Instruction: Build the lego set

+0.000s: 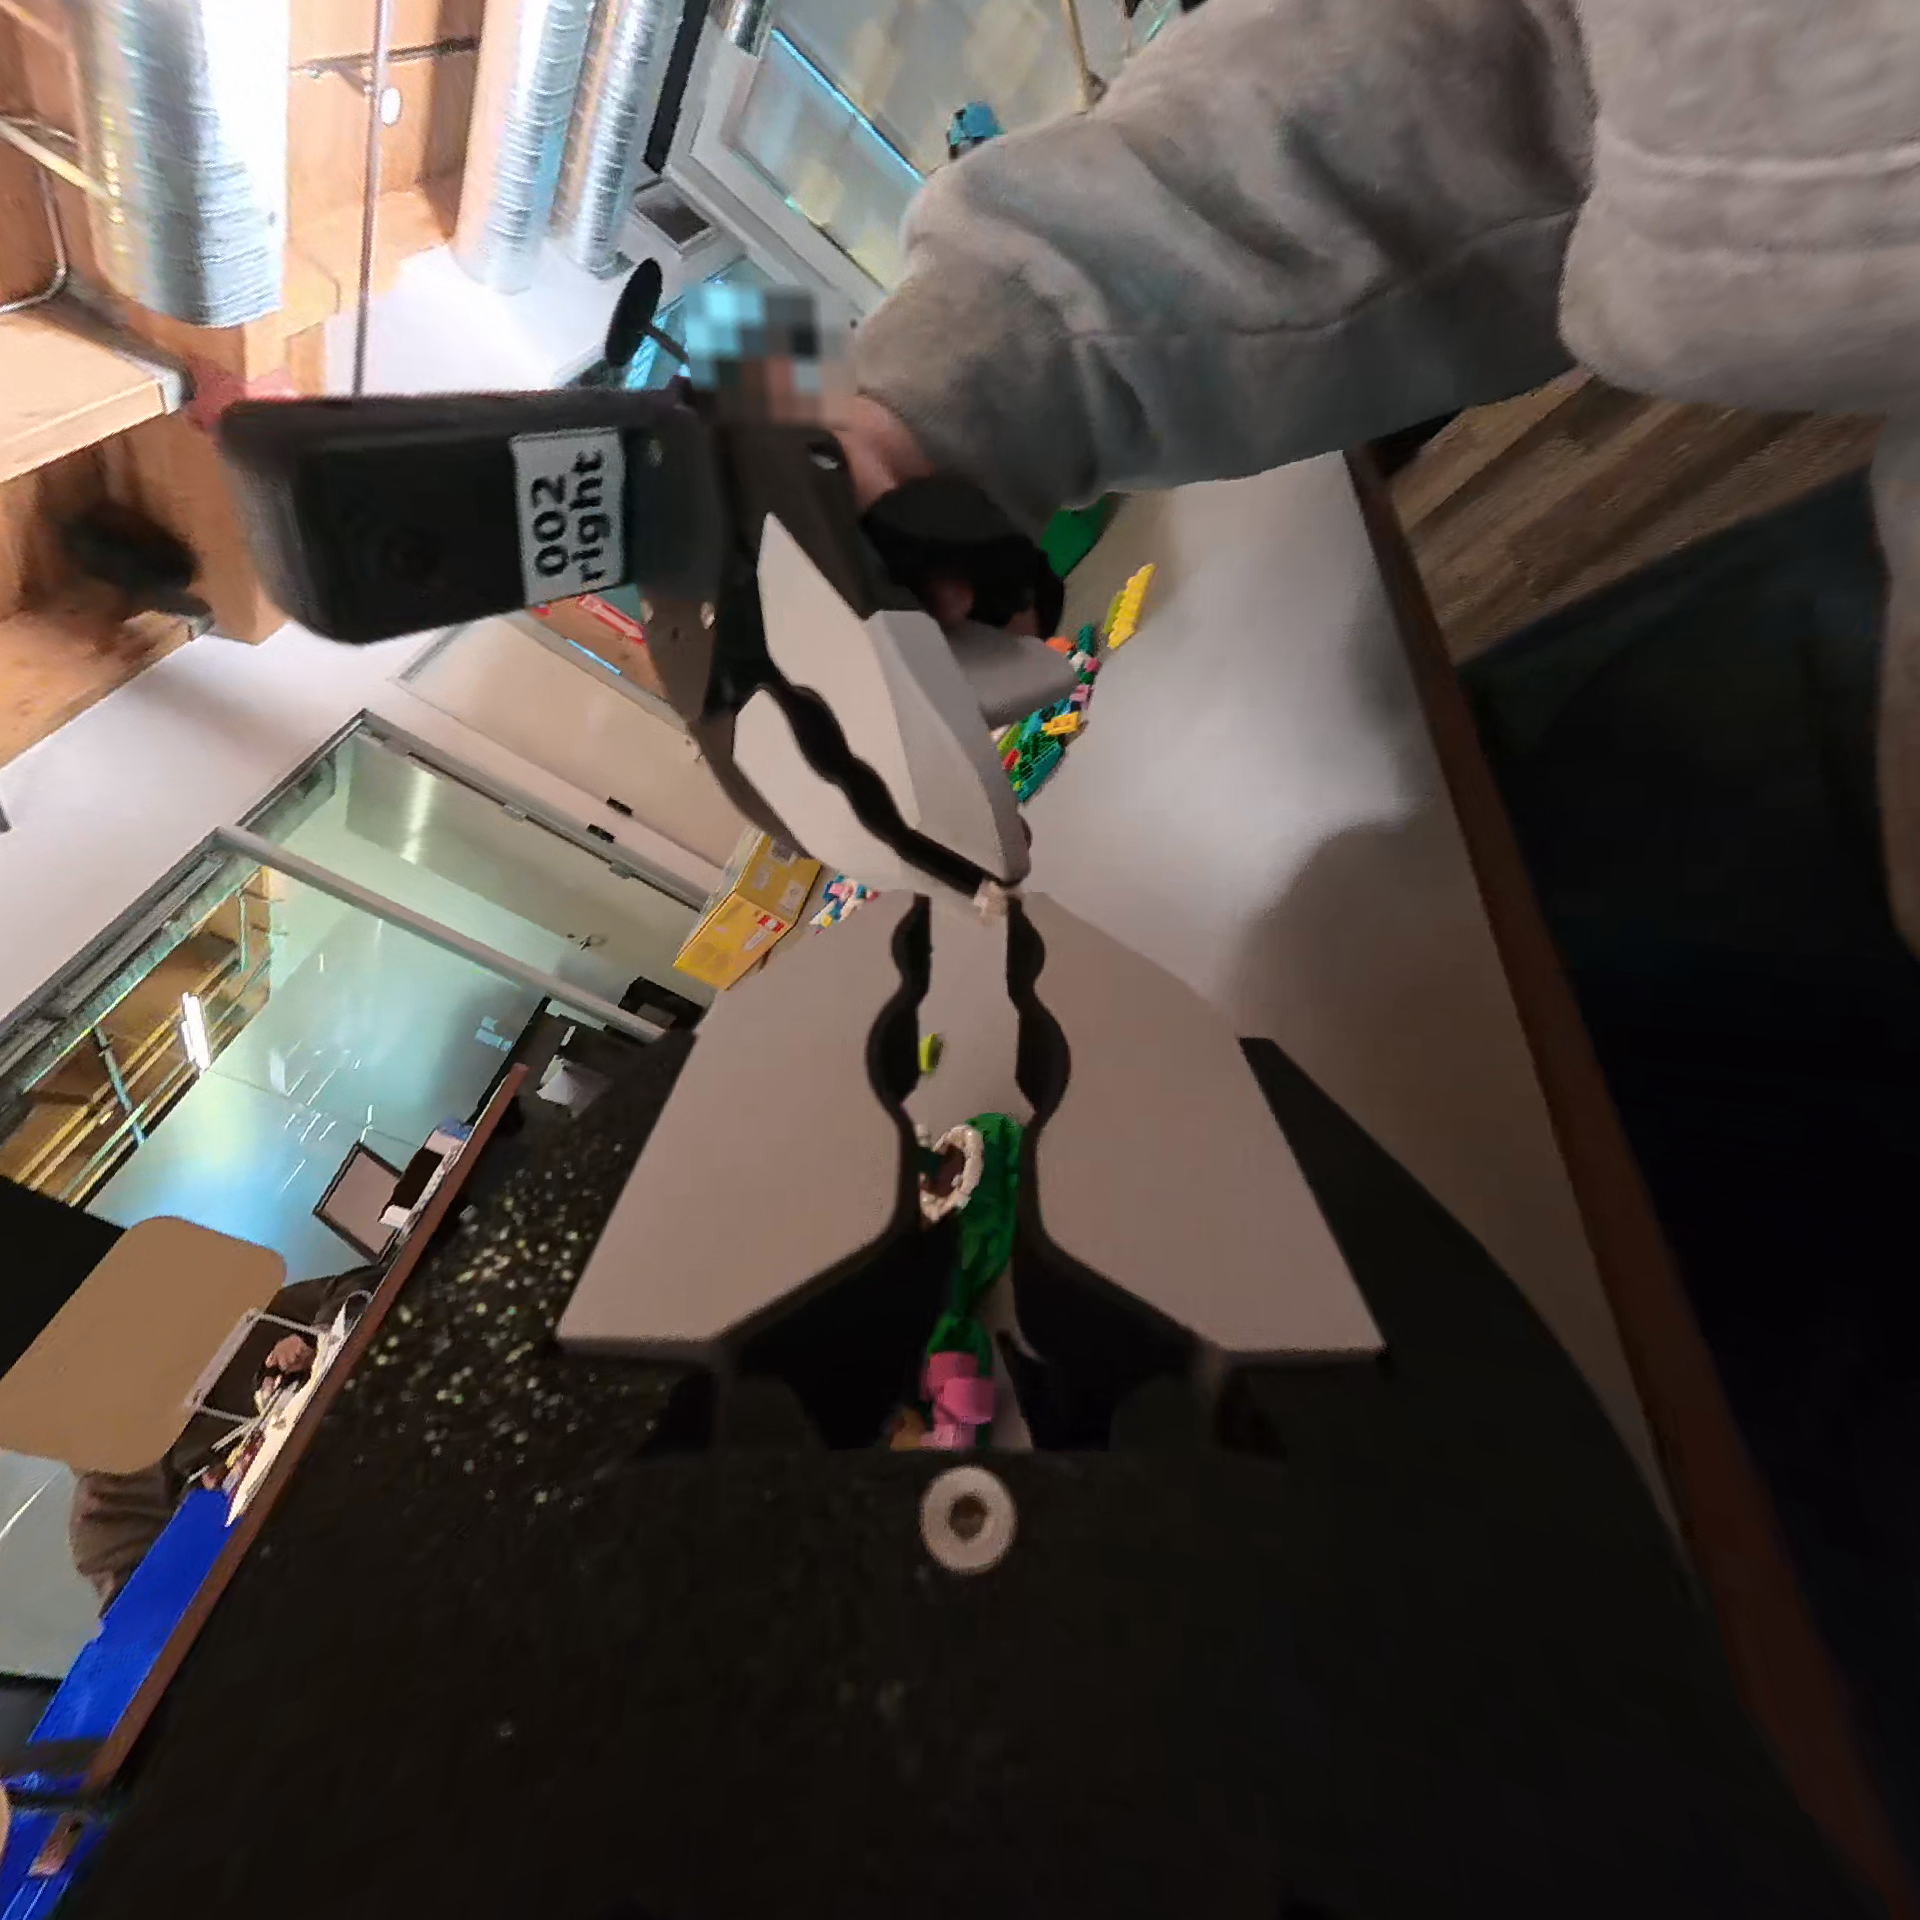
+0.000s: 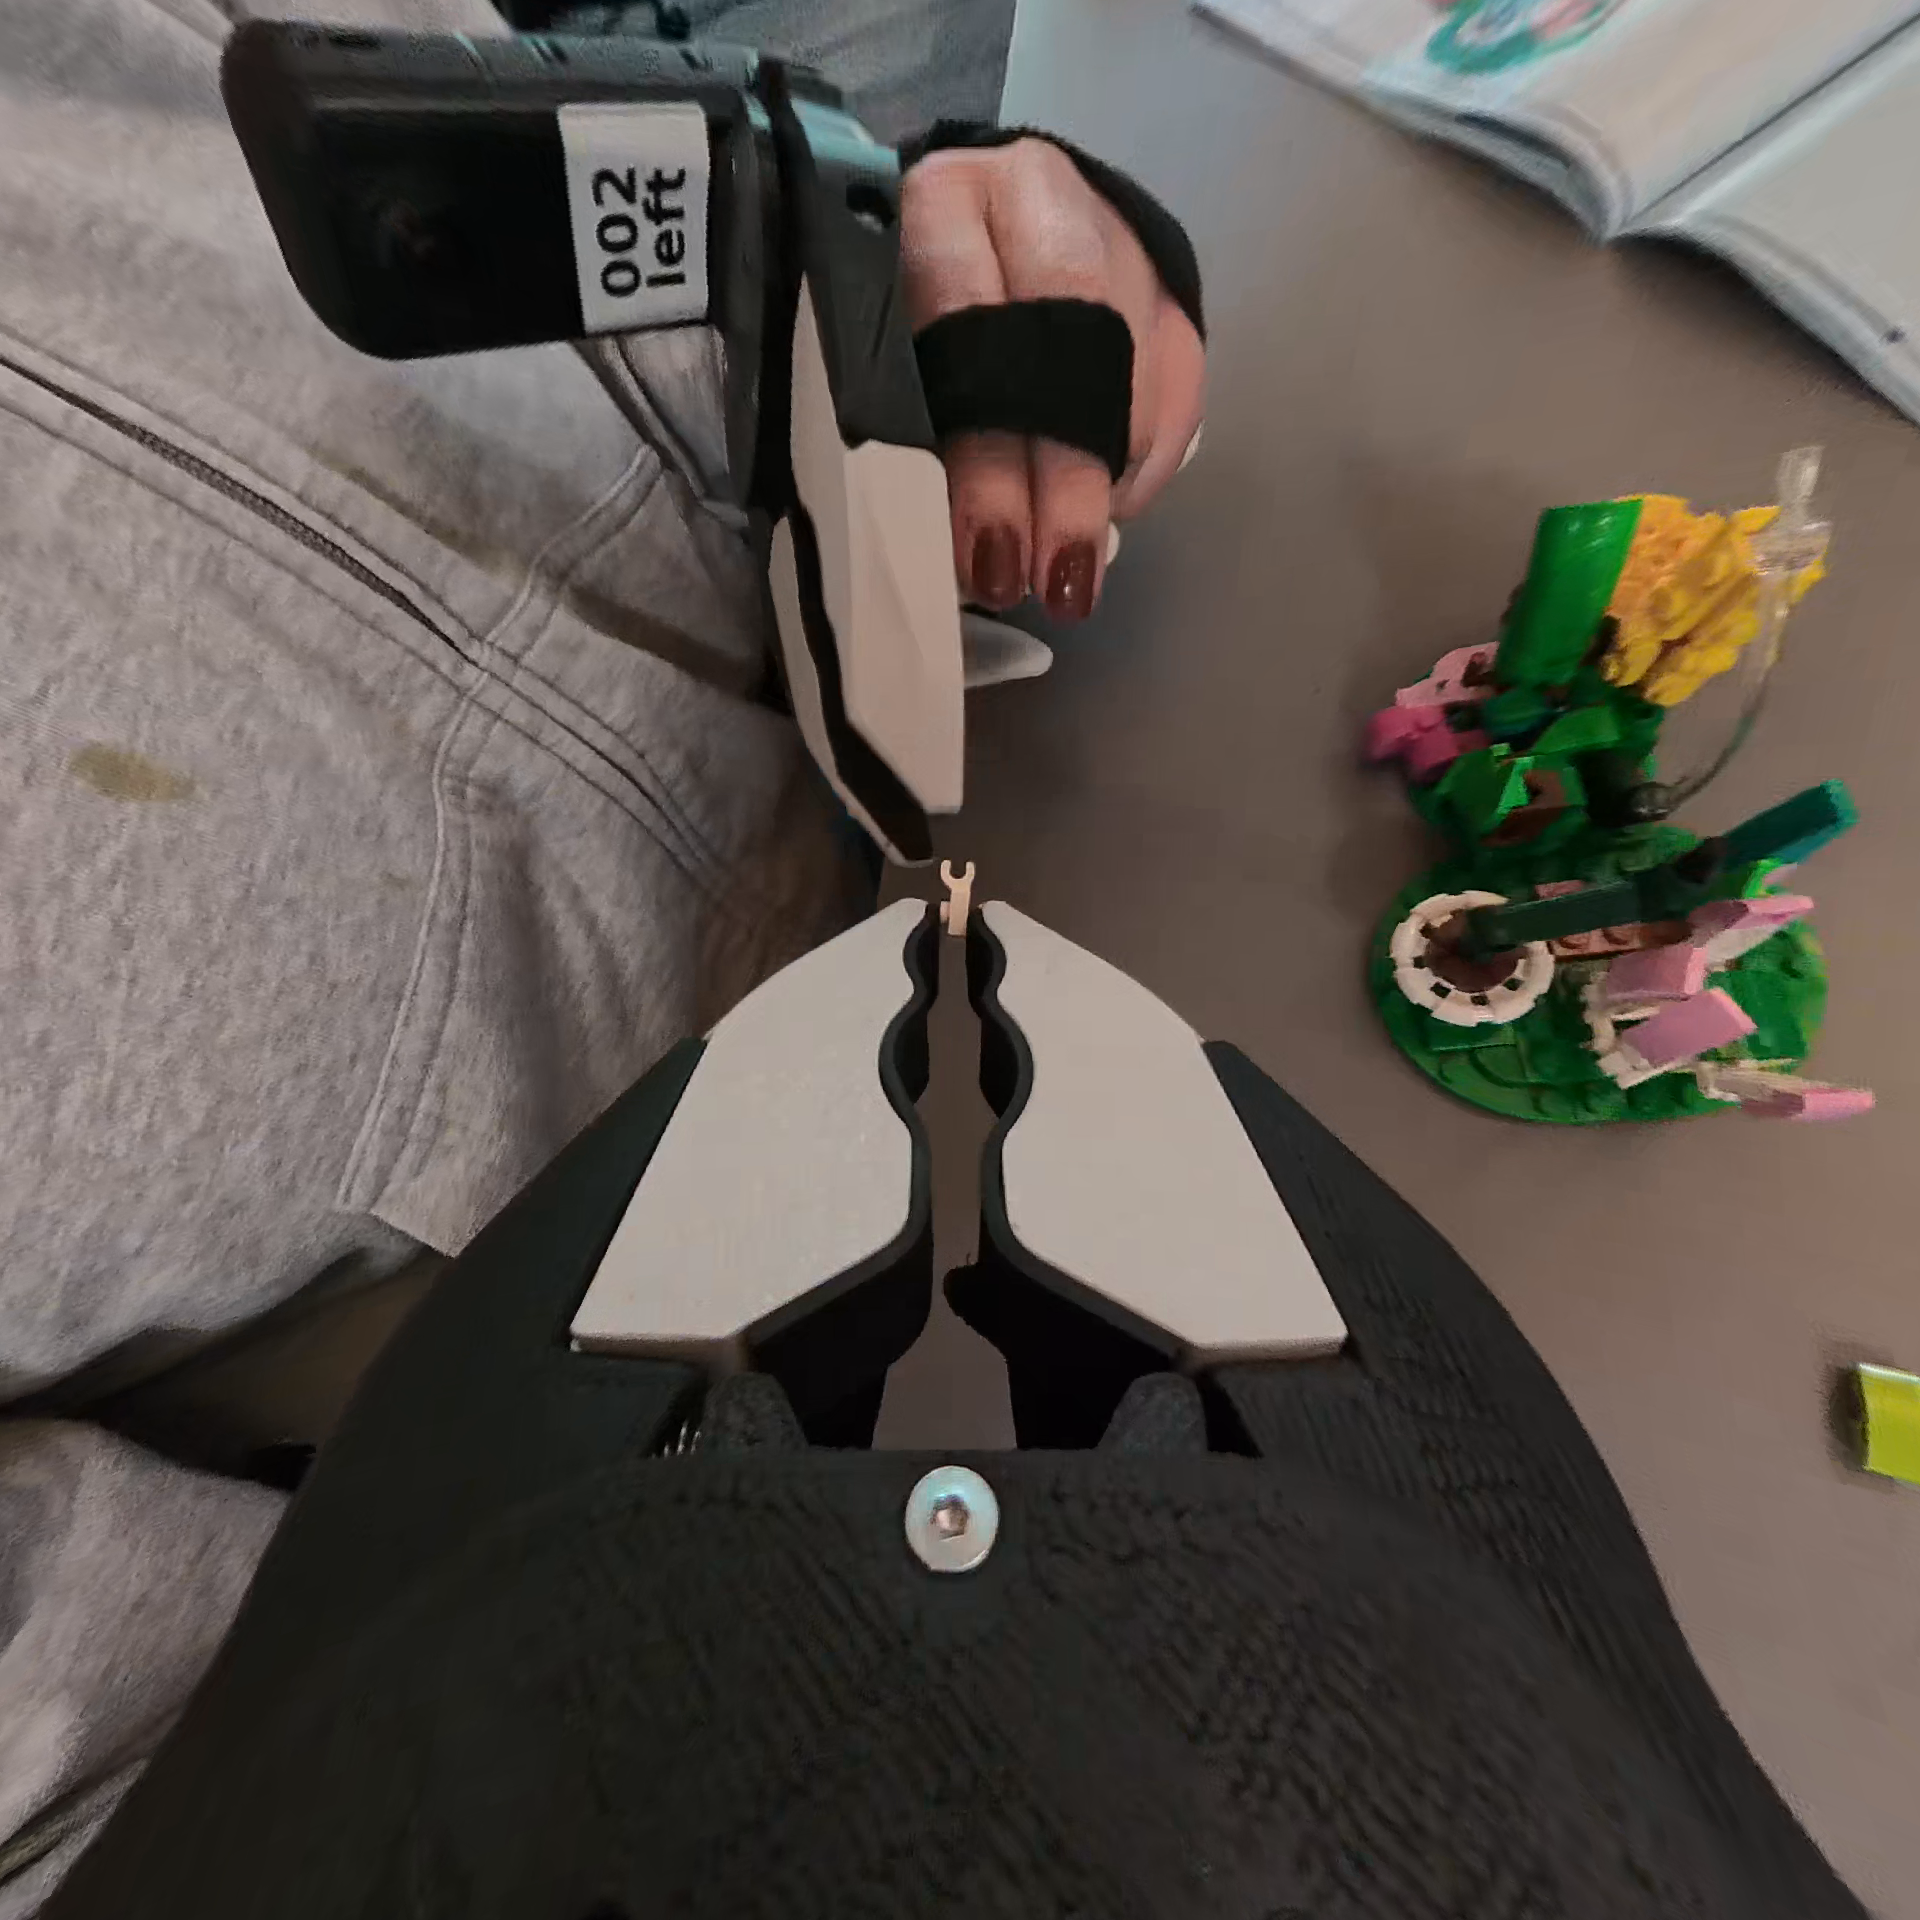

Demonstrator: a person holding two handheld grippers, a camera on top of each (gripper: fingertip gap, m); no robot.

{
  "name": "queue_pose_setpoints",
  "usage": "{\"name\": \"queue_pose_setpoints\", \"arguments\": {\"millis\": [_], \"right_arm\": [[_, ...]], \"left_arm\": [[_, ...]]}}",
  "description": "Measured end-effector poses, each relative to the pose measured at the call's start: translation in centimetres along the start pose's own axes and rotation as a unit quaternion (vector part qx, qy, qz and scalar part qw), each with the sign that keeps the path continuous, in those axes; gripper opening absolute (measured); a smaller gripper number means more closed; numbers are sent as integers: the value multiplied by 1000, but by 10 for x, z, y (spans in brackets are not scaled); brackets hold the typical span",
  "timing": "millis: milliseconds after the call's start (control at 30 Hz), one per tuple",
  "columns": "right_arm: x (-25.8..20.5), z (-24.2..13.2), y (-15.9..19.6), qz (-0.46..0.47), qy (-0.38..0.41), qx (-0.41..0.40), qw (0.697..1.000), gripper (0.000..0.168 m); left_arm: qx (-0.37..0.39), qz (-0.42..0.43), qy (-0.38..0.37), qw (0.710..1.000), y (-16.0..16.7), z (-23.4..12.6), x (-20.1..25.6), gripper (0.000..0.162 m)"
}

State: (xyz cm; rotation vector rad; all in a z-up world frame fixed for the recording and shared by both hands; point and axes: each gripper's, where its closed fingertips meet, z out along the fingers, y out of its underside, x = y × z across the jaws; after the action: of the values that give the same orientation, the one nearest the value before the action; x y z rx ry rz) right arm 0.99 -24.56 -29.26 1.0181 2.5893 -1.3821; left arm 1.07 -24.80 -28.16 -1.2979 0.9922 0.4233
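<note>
My right gripper (image 2: 954, 916) is shut on a tiny cream clip piece (image 2: 954, 896), held in the air over the grey table (image 2: 1226, 748). My left gripper (image 2: 920, 847) comes in from above; its tips sit just beside the piece, apart from it. In the left wrist view the left gripper (image 1: 966, 916) is narrowly open and empty, and the right gripper (image 1: 1000, 885) meets it tip to tip with the clip piece (image 1: 992, 900). The part-built flower model (image 2: 1600, 862), green base with pink and yellow blooms, stands on the table to the right; it also shows between the left fingers (image 1: 971, 1174).
An open instruction booklet (image 2: 1662, 145) lies at the far right. A lime piece (image 2: 1886, 1434) lies near the model. Several loose bricks (image 1: 1055, 722), a green plate (image 1: 1070, 530) and a yellow box (image 1: 743, 920) lie farther off. The table's brown edge (image 1: 1507, 935) is close. A person's grey sweatshirt (image 2: 312, 727) fills the left. The tips of both grippers are at nearly the same place.
</note>
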Motion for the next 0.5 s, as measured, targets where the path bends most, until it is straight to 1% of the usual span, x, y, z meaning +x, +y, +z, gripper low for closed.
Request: {"name": "queue_pose_setpoints", "arguments": {"millis": [67,100,200,300,500], "right_arm": [[-3,3,2,2,-14,-21,1000,3],[-4,5,2,3,-19,-30,999,3],[-5,7,5,4,-29,-50,998,3],[-8,6,5,14,-46,-52,997,3],[-14,6,4,19,-72,-49,996,3]], "left_arm": [[2,6,4,1000,-2,1,2,7],[2,10,5,1000,-2,1,3,8],[-4,20,16,1000,0,1,7,12],[-16,42,28,999,3,3,11,17],[-13,66,25,997,-2,5,14,6]]}}
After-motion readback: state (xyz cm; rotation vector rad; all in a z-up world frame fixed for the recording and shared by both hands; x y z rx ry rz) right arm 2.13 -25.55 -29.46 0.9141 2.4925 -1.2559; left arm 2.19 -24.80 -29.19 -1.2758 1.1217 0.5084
